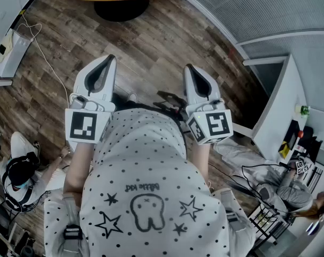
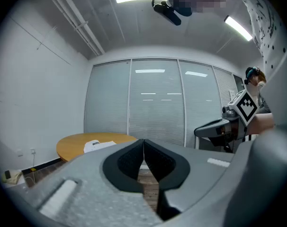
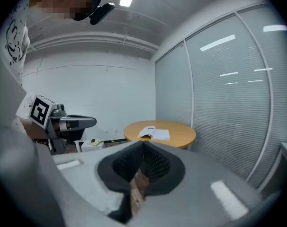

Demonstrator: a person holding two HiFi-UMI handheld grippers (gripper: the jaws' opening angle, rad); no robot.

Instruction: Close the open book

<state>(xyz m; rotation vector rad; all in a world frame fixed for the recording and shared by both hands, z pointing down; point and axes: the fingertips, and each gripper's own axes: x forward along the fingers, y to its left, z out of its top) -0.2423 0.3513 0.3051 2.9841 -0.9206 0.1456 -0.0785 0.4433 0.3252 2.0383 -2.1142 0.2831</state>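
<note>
Open book (image 3: pixel 154 133) lies far ahead on table (image 3: pixel 181 137), well apart from left gripper (image 2: pixel 143 150) and right gripper (image 3: pixel 143 148), both closed on nothing; left looks slightly nearer.

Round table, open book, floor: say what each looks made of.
Round table: wood or wood-look laminate, with a smooth, matte, evenly tan top; which of the two is unclear. Open book: paper, with white pages arching up from the spine. Floor: wood-look planks, grey-brown with grain streaks and visible seams; real wood or vinyl can't be told.
</note>
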